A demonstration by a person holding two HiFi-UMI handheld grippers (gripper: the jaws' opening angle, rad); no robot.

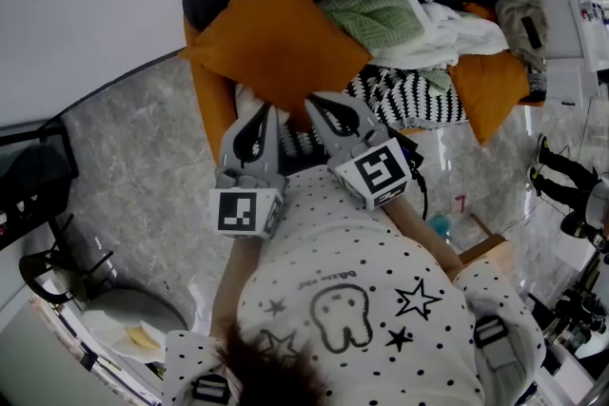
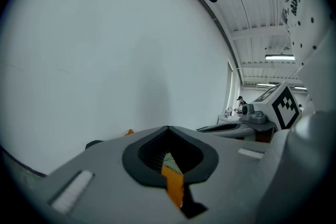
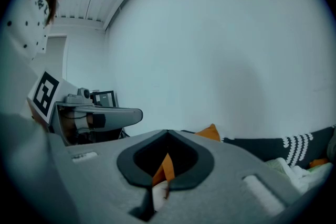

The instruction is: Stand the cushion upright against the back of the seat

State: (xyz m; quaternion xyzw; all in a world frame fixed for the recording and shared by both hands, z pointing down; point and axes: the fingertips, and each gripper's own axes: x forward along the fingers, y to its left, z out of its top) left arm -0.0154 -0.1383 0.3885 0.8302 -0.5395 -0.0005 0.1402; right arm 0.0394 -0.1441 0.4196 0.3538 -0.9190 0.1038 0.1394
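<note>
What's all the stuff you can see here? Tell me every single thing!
big cushion: one, orange, left end of the sofa
small cushion: one, orange, right end
blanket: one, green knit, on the sofa
cloth: one, white, beside the blanket
throw: one, black and white, over the seat
sofa: one, orange side, by the wall
floor: grey marble
shirt: one, white with stars
left gripper: grey, shut on the big cushion
right gripper: grey, shut on the big cushion
</note>
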